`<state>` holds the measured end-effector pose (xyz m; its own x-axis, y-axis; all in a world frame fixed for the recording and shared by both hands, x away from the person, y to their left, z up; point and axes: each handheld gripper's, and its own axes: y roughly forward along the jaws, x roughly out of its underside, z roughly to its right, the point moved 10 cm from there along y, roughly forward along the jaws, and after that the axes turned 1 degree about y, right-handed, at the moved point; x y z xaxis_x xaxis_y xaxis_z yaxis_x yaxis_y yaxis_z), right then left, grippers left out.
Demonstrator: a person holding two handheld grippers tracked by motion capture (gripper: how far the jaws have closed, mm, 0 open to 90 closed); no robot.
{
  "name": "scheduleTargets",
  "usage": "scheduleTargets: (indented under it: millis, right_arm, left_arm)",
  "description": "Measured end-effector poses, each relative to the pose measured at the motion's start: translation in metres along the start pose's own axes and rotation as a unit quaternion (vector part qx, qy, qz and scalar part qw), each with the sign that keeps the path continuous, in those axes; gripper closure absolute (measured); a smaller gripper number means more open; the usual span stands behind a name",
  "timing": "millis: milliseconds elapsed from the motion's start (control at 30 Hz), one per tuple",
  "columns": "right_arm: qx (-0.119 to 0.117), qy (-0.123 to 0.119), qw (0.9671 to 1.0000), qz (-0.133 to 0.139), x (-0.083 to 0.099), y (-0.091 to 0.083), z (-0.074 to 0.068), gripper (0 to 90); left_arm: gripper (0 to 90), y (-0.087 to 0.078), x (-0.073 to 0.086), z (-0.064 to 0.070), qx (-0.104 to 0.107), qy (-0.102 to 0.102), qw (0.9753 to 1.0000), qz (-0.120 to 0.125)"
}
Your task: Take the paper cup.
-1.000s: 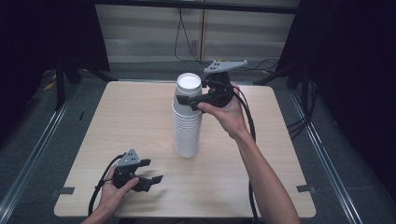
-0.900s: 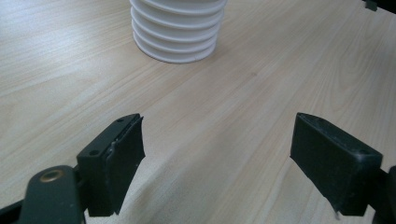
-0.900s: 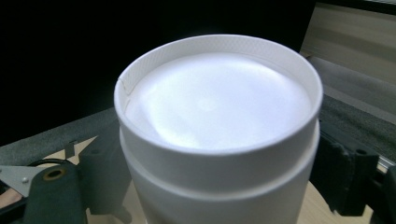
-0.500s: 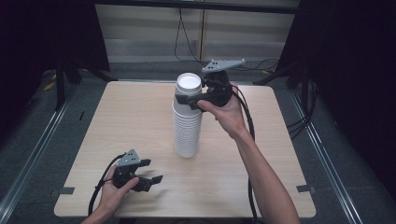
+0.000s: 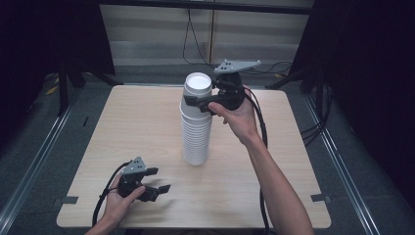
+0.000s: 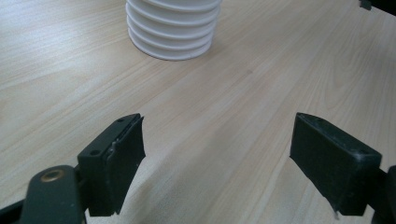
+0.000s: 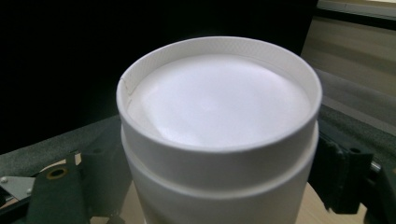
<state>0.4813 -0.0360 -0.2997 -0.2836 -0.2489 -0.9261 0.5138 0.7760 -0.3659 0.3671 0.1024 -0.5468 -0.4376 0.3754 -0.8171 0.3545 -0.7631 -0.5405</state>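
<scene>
Cup stack [image 5: 196, 132] upright at mid-surface [image 5: 137, 122], unshifted across 1 s, right gripper [image 5: 198, 104] fingers [image 5: 191, 101] still clasping the top cup [image 5: 197, 88], left gripper [image 5: 159, 180] resting released near the front edge, so probably ready for lifting 1 cup off.

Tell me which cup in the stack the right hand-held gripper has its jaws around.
The top cup of the white stack, upside down like the rest. The right hand-held gripper brackets it just below its upturned base; every cup below stands free of the jaws.

table [image 5: 147, 122]: light wood | on it: stack of white cups [image 5: 196, 132], upright, near centre
</scene>
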Motion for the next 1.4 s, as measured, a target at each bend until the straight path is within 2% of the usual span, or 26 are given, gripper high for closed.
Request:
scheduleTargets:
  millis: [200, 233, 567, 767, 1000, 1233, 1400]
  right_arm:
    - [0.000, -0.001, 1.0000, 0.006, -0.003, -0.002, -0.001, 19.7]
    - [0.005, -0.001, 0.9999, 0.015, -0.005, -0.003, 0.000, 19.7]
    - [0.001, -0.001, 0.9994, 0.034, -0.011, -0.007, -0.001, 19.7]
    - [-0.010, 0.004, 0.9986, 0.051, -0.016, -0.011, -0.002, 19.7]
    - [-0.008, 0.005, 0.9979, 0.064, -0.019, -0.014, -0.001, 19.6]
    - [-0.014, 0.007, 0.9967, 0.080, -0.024, -0.017, -0.001, 19.6]
    - [-0.021, 0.015, 0.9942, 0.104, -0.031, -0.021, -0.002, 19.7]
  left_arm:
    - [17.5, 0.000, 0.000, 0.000, 0.000, 0.000, 1.0000, 0.000]
    - [17.5, 0.000, 0.000, 0.000, 0.000, 0.000, 1.0000, 0.000]
    - [17.5, 0.000, 0.000, 0.000, 0.000, 0.001, 1.0000, -0.001]
    - [17.5, 0.000, 0.000, 0.000, -0.001, 0.000, 1.0000, -0.001]
    - [17.5, 0.000, 0.000, 0.000, -0.001, 0.000, 1.0000, -0.001]
    - [17.5, 0.000, 0.000, 0.000, -0.001, 0.000, 1.0000, -0.001]
    - [17.5, 0.001, 0.000, 0.000, -0.001, -0.001, 1.0000, -0.001]
